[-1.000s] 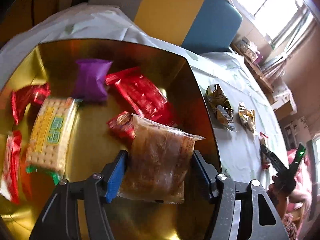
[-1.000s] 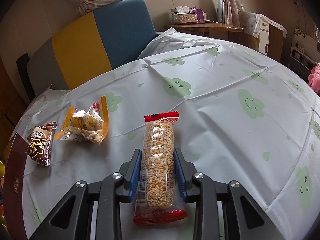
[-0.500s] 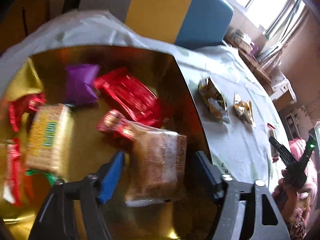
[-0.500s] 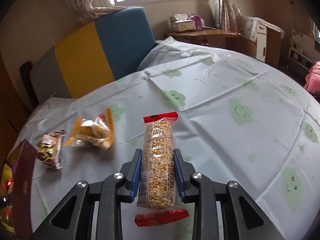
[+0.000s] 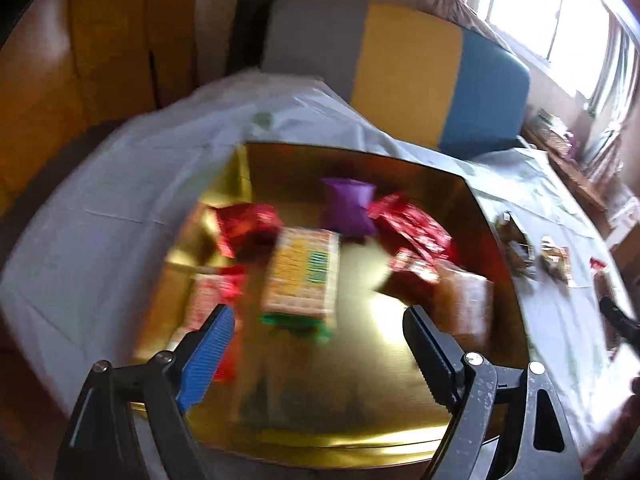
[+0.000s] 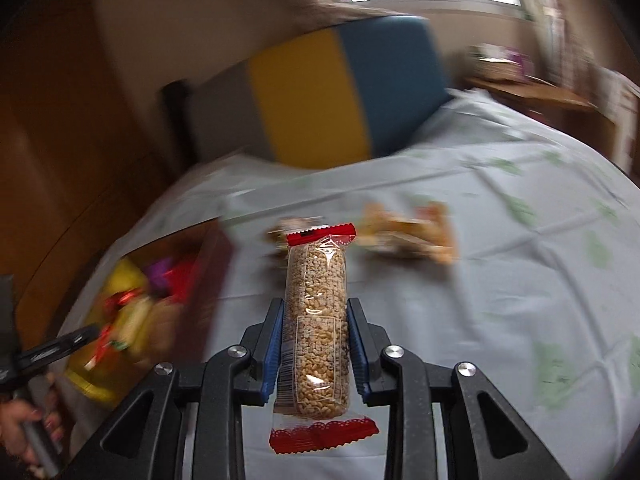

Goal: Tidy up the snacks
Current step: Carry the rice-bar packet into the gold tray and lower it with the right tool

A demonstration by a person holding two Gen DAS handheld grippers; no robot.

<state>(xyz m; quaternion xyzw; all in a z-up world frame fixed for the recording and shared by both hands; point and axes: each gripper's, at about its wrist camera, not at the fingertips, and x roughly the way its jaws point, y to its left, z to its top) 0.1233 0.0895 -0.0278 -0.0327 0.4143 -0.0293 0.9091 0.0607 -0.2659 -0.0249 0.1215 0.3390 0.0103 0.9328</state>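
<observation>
A gold tray [image 5: 360, 420] holds a purple packet [image 5: 348, 208], a cracker packet [image 5: 304, 276], red packets [image 5: 412, 224] and a brown packet [image 5: 464, 300] lying at its right side. My left gripper [image 5: 318, 312] hovers above the tray; its jaws are opening, with nothing between them. My right gripper [image 6: 315, 304] is shut on a clear peanut bar [image 6: 316, 320] with red ends, held above the tablecloth. The tray [image 6: 120, 276] lies to its left, blurred. An orange packet [image 6: 408, 236] and a dark packet [image 6: 288, 228] lie on the cloth beyond the bar.
The round table wears a pale cloth [image 6: 520, 280] with green prints. A chair [image 5: 400, 72] with a grey, yellow and blue back stands behind it. Two loose packets [image 5: 516, 244] lie right of the tray. A hand [image 6: 24, 424] shows at the right view's lower left.
My left gripper let go of the brown packet, opened wide and drew back and up from the tray. My right gripper lifted the peanut bar and swung left toward the tray.
</observation>
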